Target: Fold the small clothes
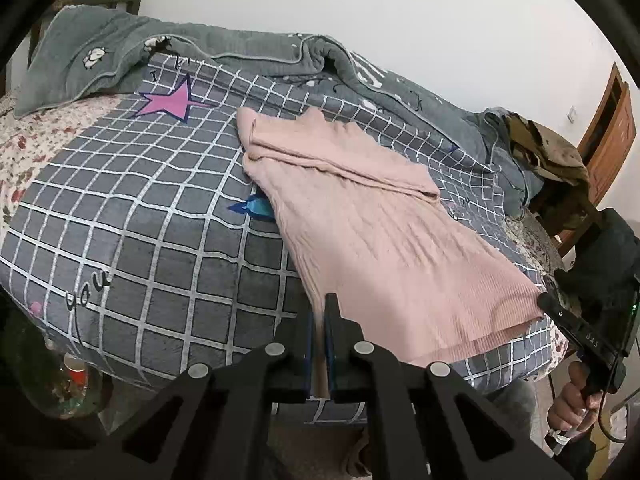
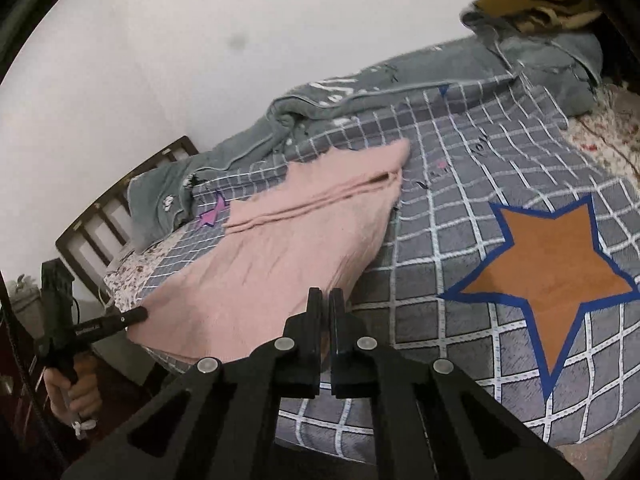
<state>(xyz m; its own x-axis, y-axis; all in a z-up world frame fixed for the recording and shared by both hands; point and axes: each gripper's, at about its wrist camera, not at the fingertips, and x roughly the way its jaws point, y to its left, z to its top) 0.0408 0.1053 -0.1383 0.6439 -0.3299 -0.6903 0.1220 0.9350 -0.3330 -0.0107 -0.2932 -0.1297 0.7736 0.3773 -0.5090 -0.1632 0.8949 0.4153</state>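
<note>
A pink ribbed knit garment (image 1: 360,216) lies on the grey checked blanket (image 1: 140,220), with its sleeves folded across the far part. My left gripper (image 1: 322,312) is shut on the near left corner of its hem, and pink cloth shows between the fingers. In the right wrist view my right gripper (image 2: 325,304) is shut on the other hem corner of the pink garment (image 2: 288,248). The hem runs taut between the two grippers. Each wrist view also catches the other tool at the side: the right gripper (image 1: 546,300) and the left gripper (image 2: 140,314).
A grey quilt (image 1: 248,48) is bunched along the wall at the back of the bed. Khaki clothes (image 1: 548,152) are piled on a chair past the bed's right end, by a wooden door (image 1: 612,136). A dark headboard (image 2: 104,208) closes the left end. A hand (image 1: 576,400) grips the right tool's handle.
</note>
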